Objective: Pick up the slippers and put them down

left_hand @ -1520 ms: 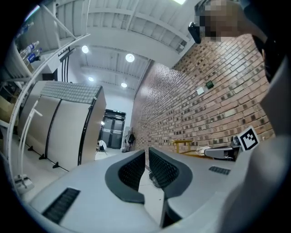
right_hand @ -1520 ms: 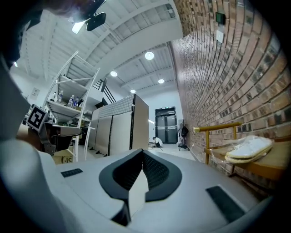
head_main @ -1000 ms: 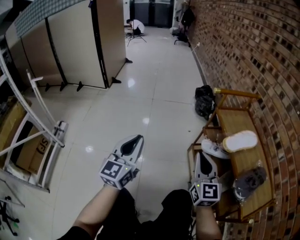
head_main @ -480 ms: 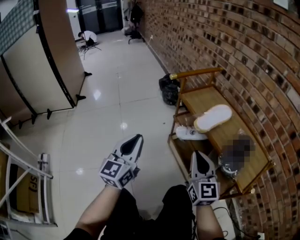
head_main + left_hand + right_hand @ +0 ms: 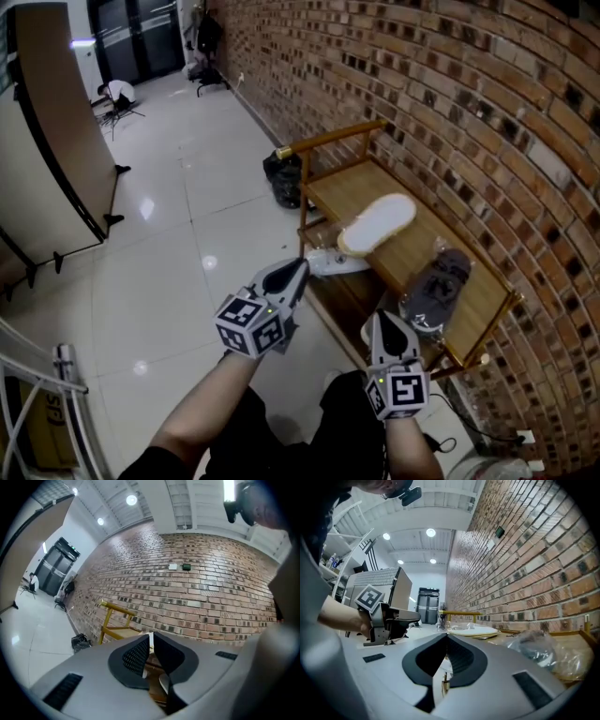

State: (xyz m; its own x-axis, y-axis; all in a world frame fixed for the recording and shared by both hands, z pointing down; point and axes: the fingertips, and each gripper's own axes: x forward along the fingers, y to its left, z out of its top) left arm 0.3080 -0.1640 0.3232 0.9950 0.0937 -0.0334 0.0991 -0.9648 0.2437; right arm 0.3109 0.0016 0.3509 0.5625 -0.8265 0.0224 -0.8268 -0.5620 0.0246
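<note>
A cream slipper [image 5: 377, 225] lies sole-up on the top shelf of a wooden rack [image 5: 487, 309] against the brick wall. Beside it, nearer me, lies a grey slipper [image 5: 436, 289] in clear plastic. My left gripper [image 5: 300, 268] is shut and empty, held level over the floor at the rack's front edge, short of the cream slipper. Its own view shows the jaws [image 5: 151, 637] meeting, with the rack [image 5: 112, 620] beyond. My right gripper [image 5: 385, 321] is shut and empty, close in front of the grey slipper. The right gripper view shows the cream slipper [image 5: 471, 631] and the bagged grey slipper [image 5: 534, 646] ahead.
A white shoe [image 5: 333, 262] sits on the rack's lower shelf. A black bag [image 5: 284, 178] lies on the floor by the rack's far end. A folding partition [image 5: 47, 169] stands at left, a white metal frame [image 5: 37, 375] at lower left. A person [image 5: 117, 92] crouches far down the tiled hall.
The view has swung right onto the rack and brick wall. Both grippers have come nearer the rack, the left one moving right to its front edge. Both stay shut.
</note>
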